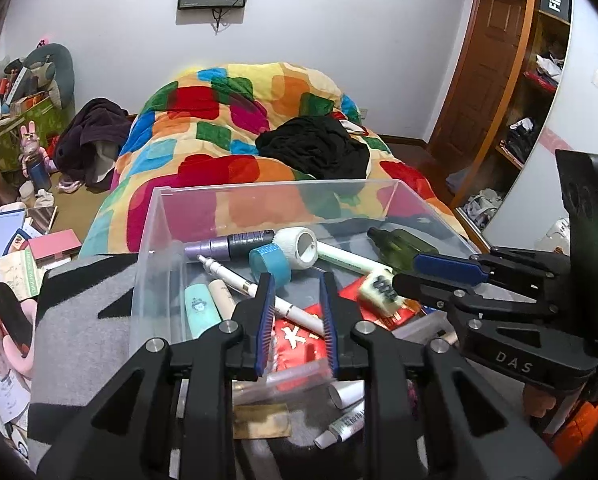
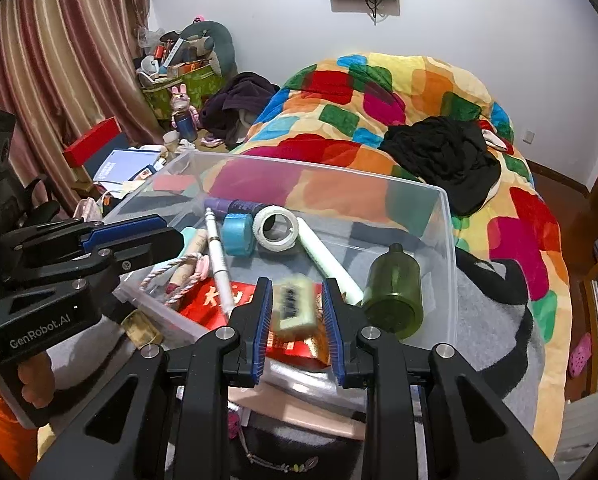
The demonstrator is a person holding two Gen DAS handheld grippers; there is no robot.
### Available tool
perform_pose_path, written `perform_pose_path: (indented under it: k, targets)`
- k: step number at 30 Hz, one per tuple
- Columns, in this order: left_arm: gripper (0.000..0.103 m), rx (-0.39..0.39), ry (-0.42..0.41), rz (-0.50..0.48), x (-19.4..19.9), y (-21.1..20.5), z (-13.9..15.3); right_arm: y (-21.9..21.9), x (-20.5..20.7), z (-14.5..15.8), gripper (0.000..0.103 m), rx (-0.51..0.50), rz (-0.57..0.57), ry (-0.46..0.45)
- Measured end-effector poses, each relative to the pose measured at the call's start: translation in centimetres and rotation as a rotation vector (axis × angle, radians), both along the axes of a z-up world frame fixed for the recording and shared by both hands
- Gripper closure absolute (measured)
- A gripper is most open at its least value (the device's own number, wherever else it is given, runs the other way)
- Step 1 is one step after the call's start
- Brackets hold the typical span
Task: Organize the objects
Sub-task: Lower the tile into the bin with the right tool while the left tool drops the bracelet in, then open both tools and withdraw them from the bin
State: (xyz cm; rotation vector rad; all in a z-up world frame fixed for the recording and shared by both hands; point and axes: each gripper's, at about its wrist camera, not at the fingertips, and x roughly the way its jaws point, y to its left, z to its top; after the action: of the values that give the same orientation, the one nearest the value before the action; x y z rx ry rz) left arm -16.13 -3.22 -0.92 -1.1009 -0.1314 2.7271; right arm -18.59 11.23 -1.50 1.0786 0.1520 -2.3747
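Tongs, right (image 2: 297,284): spread a little, pads standing off either side of a small cream block (image 2: 295,308). I see a sliver of gap on both flanks, so I read it as not pinched. Left tongs (image 1: 297,280): also slightly parted, nothing between the pads, only the white pen (image 1: 259,292) lying behind them

- Block sits low in the clear bin (image 2: 299,164), near its front wall, resting on the red packet (image 2: 211,300). It is blurred in the right view, so I can't make out the dark print on its face or say what it is
- Bin rests on the grey blanket (image 2: 491,320) of the bed, a soft base; I expect it to rock if pushed
- Neighbours: green bottle (image 2: 393,292) on its side just right of the block, mint tube (image 2: 331,264) between them, white tape roll (image 2: 277,228) and blue tape roll (image 2: 237,236) further back

Handling, my judgement:
- block looks light and stiff, smooth-faced, corners rounded, so likely to slip or twist under a shallow pinch
- best hold is across its two long flanks, pads square and well down past the top edge, not on the corners
- packet beneath looks glossy, so the block may skate if nudged before the pads close
- bottle is round and free to roll, so I'd keep the right pad clear of it
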Motion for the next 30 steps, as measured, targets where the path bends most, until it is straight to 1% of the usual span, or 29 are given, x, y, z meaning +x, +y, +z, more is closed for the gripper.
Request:
perform_pose_path:
  k: [2,3,5,9,10,11,13,16,19,20,22,24,30]
  targets:
    - [0.066,0.01,0.001,-0.004,0.4,-0.1,0.2,0.0,0.4,0.3,0.07,-0.002,0.002,0.008]
    - [0.063,0.015,0.003,-0.005,0.6,-0.2,0.4,0.0,0.6,0.5,0.066,-0.003,0.002,0.017]
    - [0.054,0.016,0.017,-0.003,1.2,-0.3,0.9,0.1,1.1,1.0,0.063,-0.004,0.003,0.035]
    - [0.043,0.011,0.056,0.001,2.8,-0.5,2.2,0.5,2.2,1.6,0.056,-0.007,-0.003,0.063]
    - [0.039,0.007,0.064,0.003,3.1,-0.6,2.5,0.6,2.4,1.7,0.056,-0.01,-0.003,0.065]
    - [0.034,-0.001,0.073,0.007,3.4,-0.6,2.6,0.7,2.6,1.8,0.054,-0.013,-0.003,0.067]
    - [0.029,-0.022,0.084,0.023,4.0,-0.8,2.9,1.1,3.3,2.2,0.049,-0.023,-0.003,0.077]
    - [0.027,-0.044,0.08,0.04,4.8,-1.3,2.8,1.6,4.4,2.7,0.044,-0.03,-0.003,0.099]
    - [0.022,-0.043,0.058,0.054,5.7,-1.9,2.2,2.1,5.6,3.1,0.038,-0.034,-0.003,0.117]
    - [0.022,-0.041,0.049,0.056,5.9,-2.1,1.9,2.1,5.9,3.1,0.036,-0.038,0.0,0.118]
    - [0.022,-0.053,0.028,0.062,6.4,-2.4,1.2,2.4,6.7,2.9,0.036,-0.04,0.007,0.119]
    - [0.022,-0.064,0.004,0.067,6.7,-2.6,0.3,2.5,7.3,2.4,0.036,-0.035,0.014,0.11]
    - [0.022,-0.085,-0.102,0.067,6.8,-3.0,-3.1,2.6,8.3,-0.6,0.036,-0.023,0.03,0.028]
